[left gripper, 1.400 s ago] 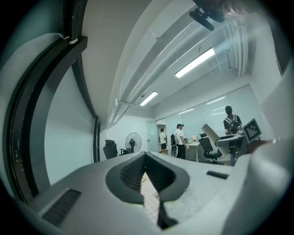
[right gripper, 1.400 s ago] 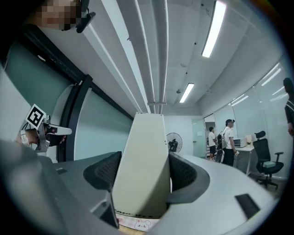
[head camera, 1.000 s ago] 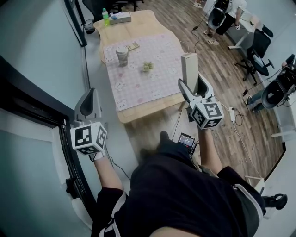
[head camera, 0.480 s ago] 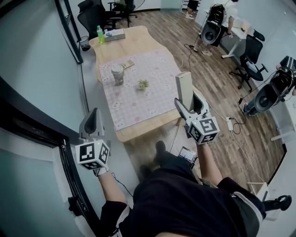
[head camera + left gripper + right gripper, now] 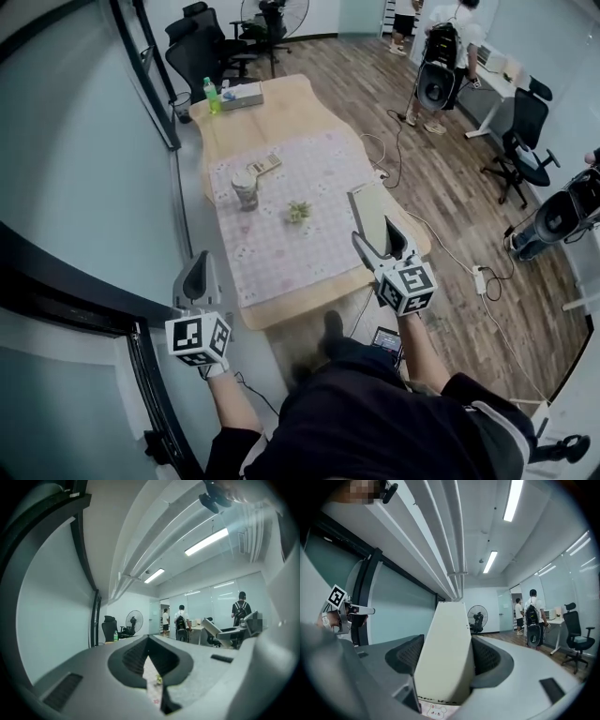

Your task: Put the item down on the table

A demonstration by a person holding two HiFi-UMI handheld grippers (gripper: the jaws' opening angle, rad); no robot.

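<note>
Right gripper (image 5: 378,246) was clamped on the item, a tall off-white box (image 5: 368,208), one pad on each broad side. The grip sat at the box's lower end, and most of its length stuck out past the jaw tips.

Key relation: the box's long axis ran along the jaws, pointing up and away from the person toward the far end of the room. It wasn't level with the table (image 5: 281,103). From the head view the box hung over the table's near right edge, beside the right border of the pink tablecloth (image 5: 281,244). It was held clear of the top; I couldn't judge how high.

So the landing spot lay below and slightly left of the jaws. My read: lower it and choose, base down for upright or tip forward to lay it flat.

The cup (image 5: 246,190) and the small plant (image 5: 299,212) sat further left and farther in, well apart from the box.

Left gripper (image 5: 198,281) had its jaws together with nothing between them. It was off the table's near left corner by the glass wall, so the right hand was clearly the nearer one.
</note>
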